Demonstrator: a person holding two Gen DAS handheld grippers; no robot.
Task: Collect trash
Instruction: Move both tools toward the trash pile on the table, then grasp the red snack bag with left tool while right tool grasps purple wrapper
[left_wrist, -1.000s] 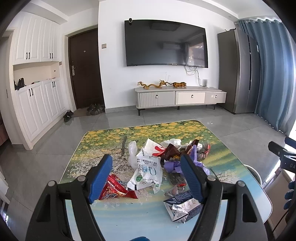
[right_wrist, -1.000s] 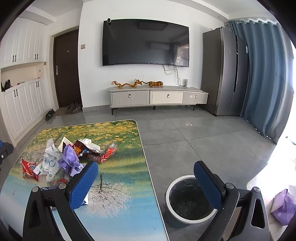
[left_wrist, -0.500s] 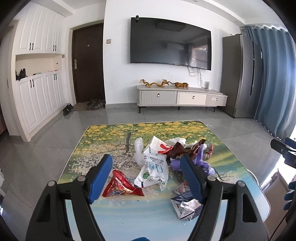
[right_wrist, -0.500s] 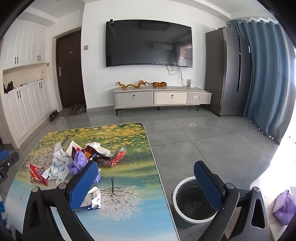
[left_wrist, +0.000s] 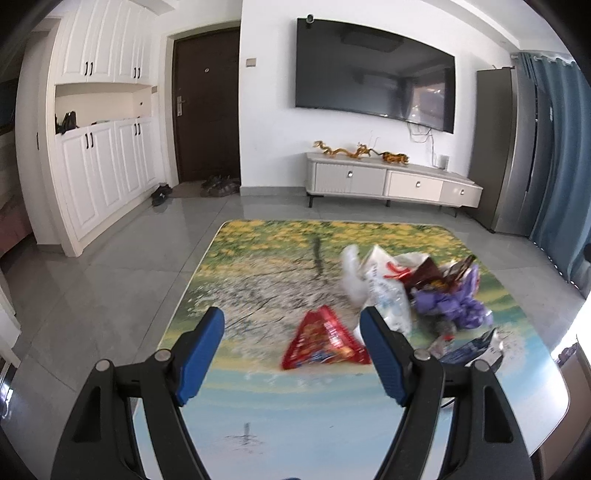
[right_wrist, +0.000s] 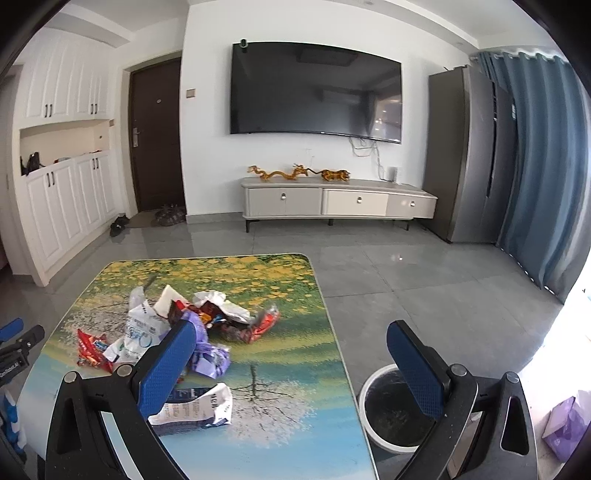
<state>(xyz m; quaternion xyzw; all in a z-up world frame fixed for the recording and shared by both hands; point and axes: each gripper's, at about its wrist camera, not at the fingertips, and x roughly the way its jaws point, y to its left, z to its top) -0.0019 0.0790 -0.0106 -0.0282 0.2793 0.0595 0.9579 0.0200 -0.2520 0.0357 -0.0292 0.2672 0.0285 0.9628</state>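
Hovering over the near end of the printed table (left_wrist: 258, 391), left gripper (left_wrist: 291, 332) with jaws spread wide and nothing between the pads; red snack wrapper (left_wrist: 325, 343) lying flat just ahead, inside the gap and hard against the right-hand finger (left_wrist: 384, 358), contact too blurred to call; white plastic bag (left_wrist: 384, 295) beyond that same fingertip; purple crumpled wrapper (left_wrist: 454, 302) and dark foil packets (left_wrist: 436, 277) further out to the right of the jaws; blue-and-white carton (left_wrist: 472, 349) flattened just outside the right finger.

Holding off at the table's right edge, right gripper (right_wrist: 291, 350), jaws likewise wide and gripping nothing; trash heap (right_wrist: 207, 317) sitting ahead of and partly behind the left finger (right_wrist: 166, 369); crushed carton (right_wrist: 199, 406) on the tabletop just inside that finger; round bin (right_wrist: 369, 391) on the floor beside the table, partly behind the right finger (right_wrist: 413, 373), dark liner inside.
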